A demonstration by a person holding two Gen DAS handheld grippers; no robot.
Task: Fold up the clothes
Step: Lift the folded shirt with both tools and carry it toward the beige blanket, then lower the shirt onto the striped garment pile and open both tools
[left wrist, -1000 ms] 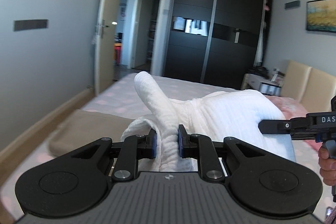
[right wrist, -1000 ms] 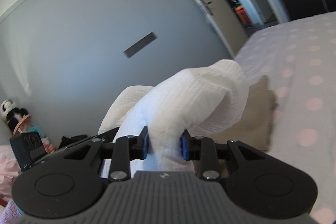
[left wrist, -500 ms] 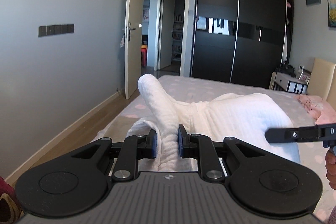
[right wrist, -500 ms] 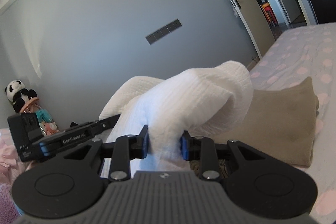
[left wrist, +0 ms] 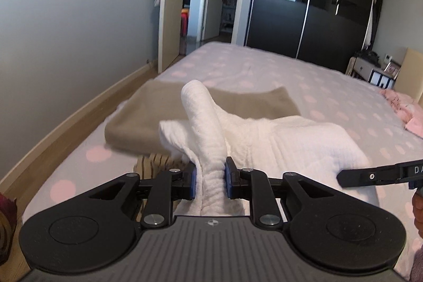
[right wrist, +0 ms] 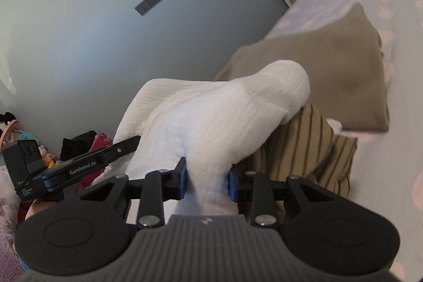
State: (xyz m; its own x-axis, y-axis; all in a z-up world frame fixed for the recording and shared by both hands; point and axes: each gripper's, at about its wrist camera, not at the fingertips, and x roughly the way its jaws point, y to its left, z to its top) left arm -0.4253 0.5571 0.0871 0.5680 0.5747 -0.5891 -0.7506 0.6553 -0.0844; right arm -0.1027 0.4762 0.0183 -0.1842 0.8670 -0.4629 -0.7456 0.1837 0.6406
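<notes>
A white textured garment point(left wrist: 285, 139) is bunched and held over the bed by both grippers. My left gripper point(left wrist: 210, 177) is shut on one fold of it, which sticks up ahead of the fingers. My right gripper point(right wrist: 207, 183) is shut on another fold of the white garment point(right wrist: 219, 112). The right gripper's side shows at the right edge of the left wrist view point(left wrist: 380, 173). The left gripper shows at the left of the right wrist view point(right wrist: 79, 163). Under the white garment lies a folded striped tan garment point(right wrist: 301, 147), beside a folded brown garment point(right wrist: 330, 65).
The bed point(left wrist: 304, 75) has a pale sheet with pink dots. The folded brown garment point(left wrist: 148, 107) lies near its left edge. A grey wall point(left wrist: 66, 44) and wood floor run along the left. A pink cloth point(left wrist: 404, 107) lies far right. Toys and clothes point(right wrist: 87, 142) sit by the wall.
Both grippers have come down toward the bed with the white garment still held. The striped garment and more of the brown one now show beneath it.
</notes>
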